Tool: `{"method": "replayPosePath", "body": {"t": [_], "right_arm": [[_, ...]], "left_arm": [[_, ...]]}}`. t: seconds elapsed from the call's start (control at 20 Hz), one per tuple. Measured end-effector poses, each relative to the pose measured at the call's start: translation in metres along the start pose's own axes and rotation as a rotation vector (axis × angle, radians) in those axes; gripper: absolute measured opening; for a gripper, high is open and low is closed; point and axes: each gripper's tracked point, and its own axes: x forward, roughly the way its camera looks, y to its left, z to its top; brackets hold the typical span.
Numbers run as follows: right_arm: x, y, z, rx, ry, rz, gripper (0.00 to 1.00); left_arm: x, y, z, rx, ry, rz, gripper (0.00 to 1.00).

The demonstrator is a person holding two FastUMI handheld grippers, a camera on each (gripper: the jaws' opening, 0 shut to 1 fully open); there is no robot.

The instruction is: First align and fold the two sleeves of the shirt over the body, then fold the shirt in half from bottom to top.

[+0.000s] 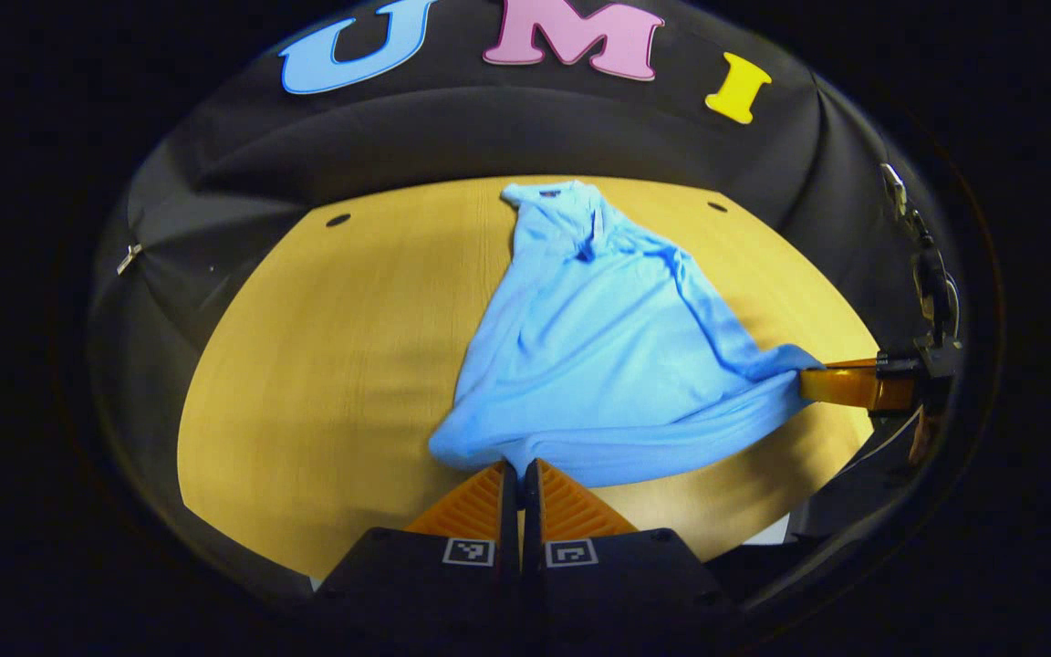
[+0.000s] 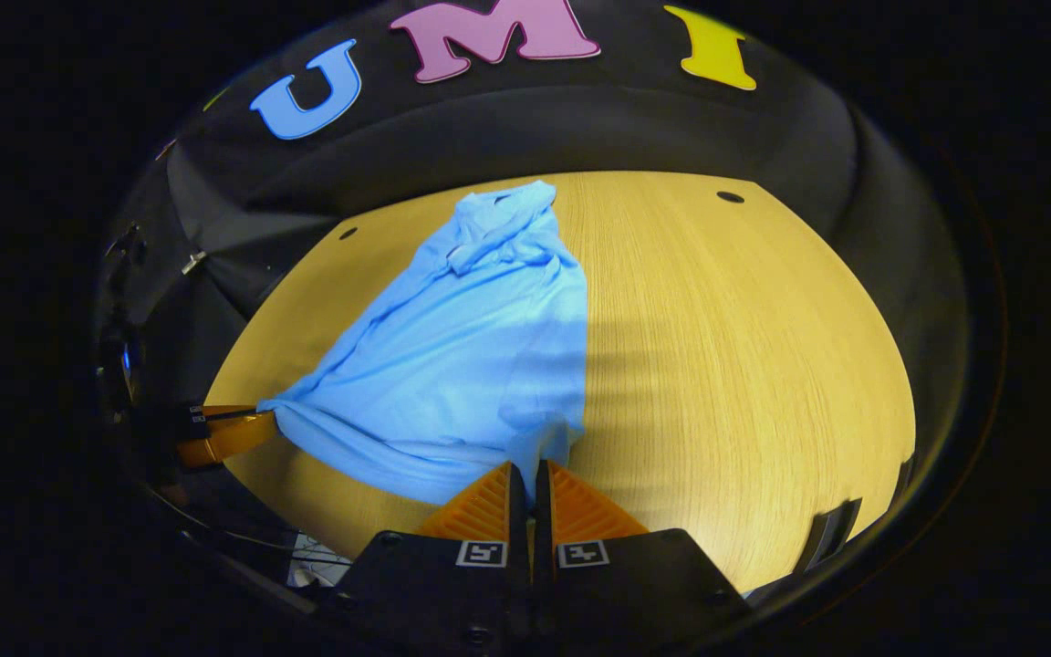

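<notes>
Light blue shirt (image 1: 598, 356) lies mid-frame on the wooden table (image 1: 325, 365), long axis running bottom to top, collar at the upper end. Left gripper (image 1: 520, 467) and right gripper (image 2: 530, 470) each clamp a hem corner at bottom centre.

A light blue shirt (image 1: 608, 347) (image 2: 471, 356) is spread lengthwise on a wooden table, its collar end lying at the far side near the booth wall and its bottom hem drawn toward the near edge. The garment is narrowed at the top and fanned out wide at the hem, so that a rough triangle is formed. The two bottom corners are lifted and pulled taut, and long creases are seen running from them up toward the collar. The cloth near the collar is bunched and folded over itself. The sleeves cannot be made out separately.
</notes>
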Motion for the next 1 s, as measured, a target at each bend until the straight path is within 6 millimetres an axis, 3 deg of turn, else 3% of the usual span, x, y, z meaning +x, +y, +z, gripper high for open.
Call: {"method": "replayPosePath", "body": {"t": [0.15,0.3,0.45,0.5,0.55,1.0], "right_arm": [[0.014,-0.003,0.047,0.020,-0.071,0.005,0.06],[0.042,-0.008,0.109,0.028,-0.155,0.003,0.05],[0.066,-0.015,0.145,0.023,-0.190,-0.004,0.06],[0.077,-0.018,0.160,0.029,-0.202,-0.005,0.05],[0.085,-0.020,0.170,0.032,-0.212,-0.008,0.05],[0.177,-0.047,0.259,0.089,-0.262,-0.023,0.05]], "left_arm": [[0.019,0.006,0.057,0.007,-0.091,0.014,0.06],[0.048,0.015,0.109,0.003,-0.159,0.034,0.06],[0.075,0.024,0.142,-0.015,-0.189,0.052,0.06],[0.086,0.028,0.157,-0.023,-0.199,0.059,0.11],[0.095,0.031,0.168,-0.025,-0.209,0.064,0.06],[0.188,0.049,0.281,-0.035,-0.296,0.122,0.06]]}}
